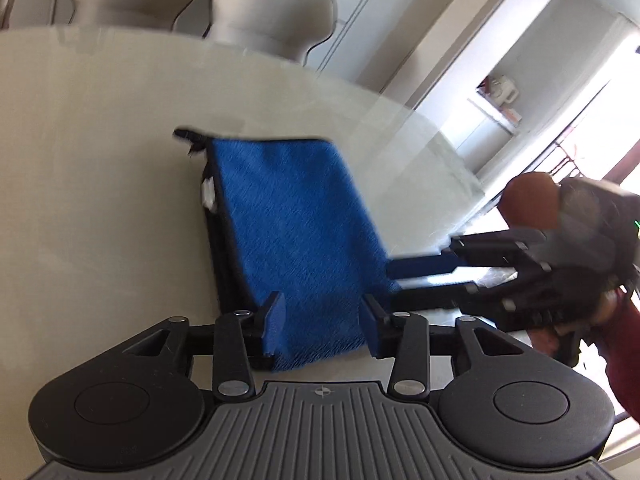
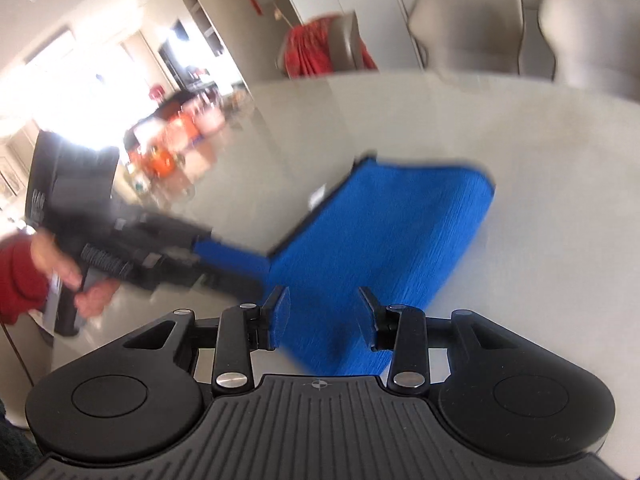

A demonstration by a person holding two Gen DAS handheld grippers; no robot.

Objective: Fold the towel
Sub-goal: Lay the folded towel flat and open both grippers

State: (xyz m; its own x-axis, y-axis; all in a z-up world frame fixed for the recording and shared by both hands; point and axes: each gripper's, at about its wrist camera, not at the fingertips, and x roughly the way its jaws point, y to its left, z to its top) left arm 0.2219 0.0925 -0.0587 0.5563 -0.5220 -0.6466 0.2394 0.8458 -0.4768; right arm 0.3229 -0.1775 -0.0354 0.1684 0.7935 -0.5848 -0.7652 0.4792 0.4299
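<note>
While the blue towel (image 1: 296, 220) lies folded on the pale bench (image 1: 100, 184), its near edge sits between the spread fingers of the left tool (image 1: 323, 322), which grips nothing. The right tool (image 2: 323, 316) is likewise open over the towel's near corner. Both views are blurred; grey chairs (image 2: 468, 24) stand behind the bench.

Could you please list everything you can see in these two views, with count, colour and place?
towel: one, blue with dark edging, folded on the table, near end between both grippers' open fingers
table: one, pale beige, glossy
chairs: at least three, grey, beyond the far table edge
red cloth: one, draped on a far chair
left gripper: black with blue pads, open
right gripper: black with blue pads, open
hand: one, red-sleeved, gripping the left gripper's handle
</note>
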